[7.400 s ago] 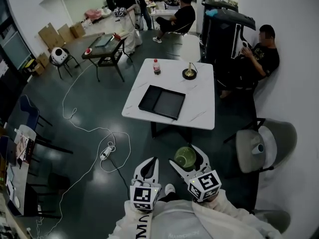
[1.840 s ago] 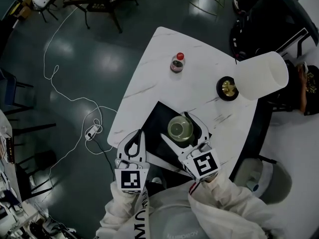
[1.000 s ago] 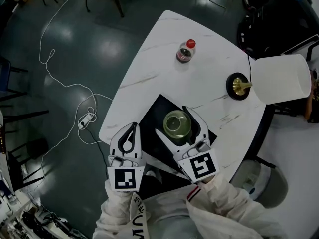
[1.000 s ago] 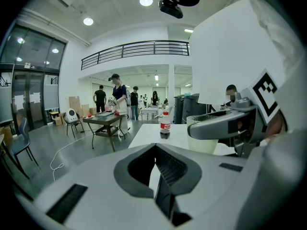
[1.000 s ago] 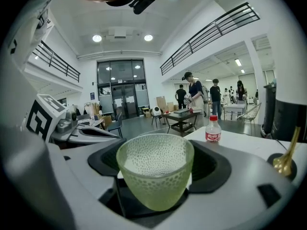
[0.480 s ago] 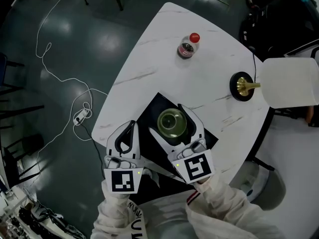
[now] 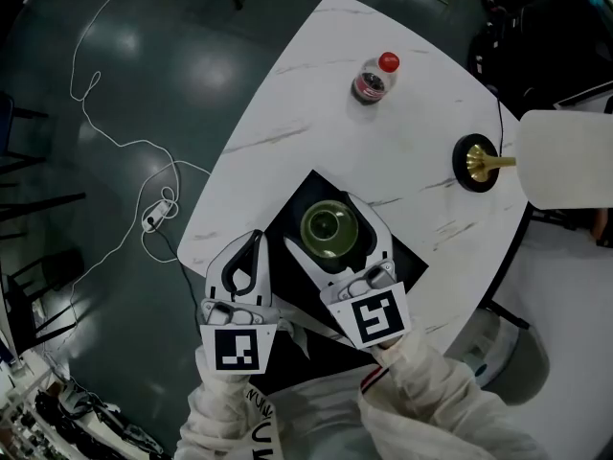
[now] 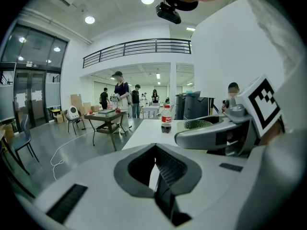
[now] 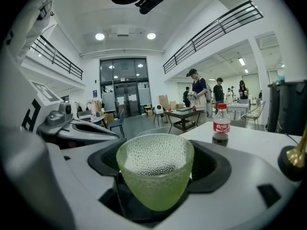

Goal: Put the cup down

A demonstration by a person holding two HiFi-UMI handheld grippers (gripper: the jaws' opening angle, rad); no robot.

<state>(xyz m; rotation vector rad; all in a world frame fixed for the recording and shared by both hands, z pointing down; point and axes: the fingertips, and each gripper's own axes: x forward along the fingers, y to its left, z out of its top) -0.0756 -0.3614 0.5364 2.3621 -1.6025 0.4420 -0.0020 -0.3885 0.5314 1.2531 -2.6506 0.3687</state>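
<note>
1. Right gripper (image 7: 318,220) holds a green pebbled glass cup (image 9: 154,176), its jaws spread wide with the pads against the cup's sides. The spread suits the cup's broad body.
2. I keep the cup upright, mouth up, so it can land on its base.
3. The cup is over the black tray (image 7: 287,209) at the near edge of the white marble table (image 7: 316,103), and I judge the tray to be its landing spot. I cannot tell whether its base touches the tray yet.
4. Left gripper (image 7: 251,249) is closed on nothing. It sits just left of the right one, out of the way.
5. A cola bottle (image 7: 372,77) and a lamp (image 7: 565,161) stand well apart on the far side, so nothing crowds the spot.
</note>
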